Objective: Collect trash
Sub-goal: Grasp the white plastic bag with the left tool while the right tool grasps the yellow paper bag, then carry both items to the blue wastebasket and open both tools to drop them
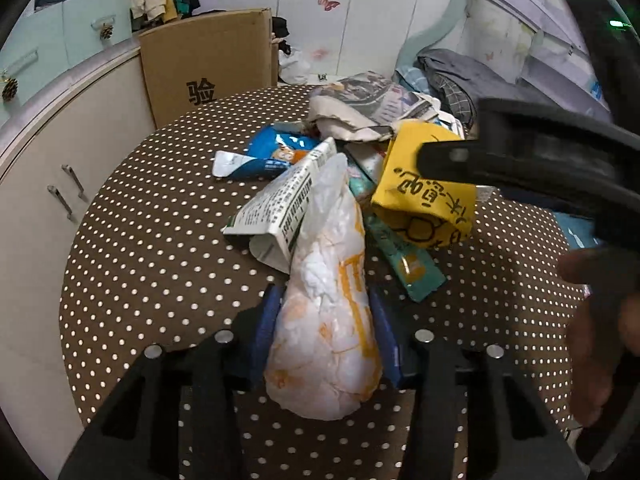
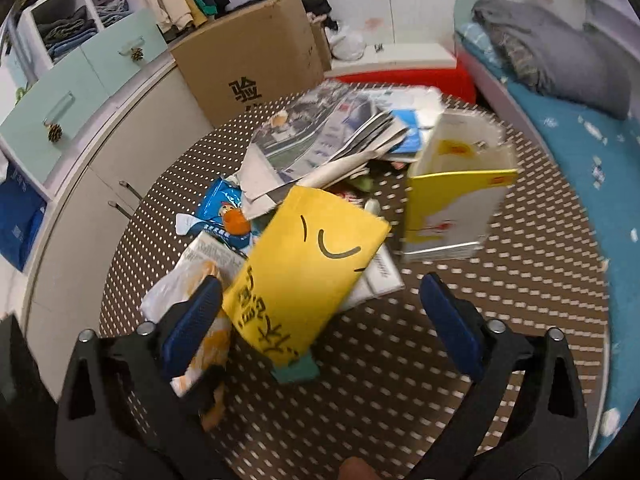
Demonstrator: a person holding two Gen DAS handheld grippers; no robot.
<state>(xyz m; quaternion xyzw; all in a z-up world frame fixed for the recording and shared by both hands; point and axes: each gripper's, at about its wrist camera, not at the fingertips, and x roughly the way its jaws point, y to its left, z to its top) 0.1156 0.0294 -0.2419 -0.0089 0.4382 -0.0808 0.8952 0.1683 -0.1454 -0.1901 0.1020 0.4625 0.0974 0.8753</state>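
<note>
The left gripper [image 1: 324, 336] jaws pinch the white bag [image 1: 324, 320]; the right gripper [image 2: 320, 320] jaws gape, empty, around the yellow packet [image 2: 308, 276]. Thin plastic may slip free.

I'm looking at a round table [image 1: 132, 280] in a brown cloth with white dots. A heap of trash sits at centre frame: a blue snack wrapper [image 1: 268, 156] toward the upper left, crumpled newspaper [image 1: 372, 104] at the top, a teal packet [image 1: 412, 268] lower right, and a yellow-and-white carton [image 2: 456, 200] standing upright at right in the right wrist view.
</note>
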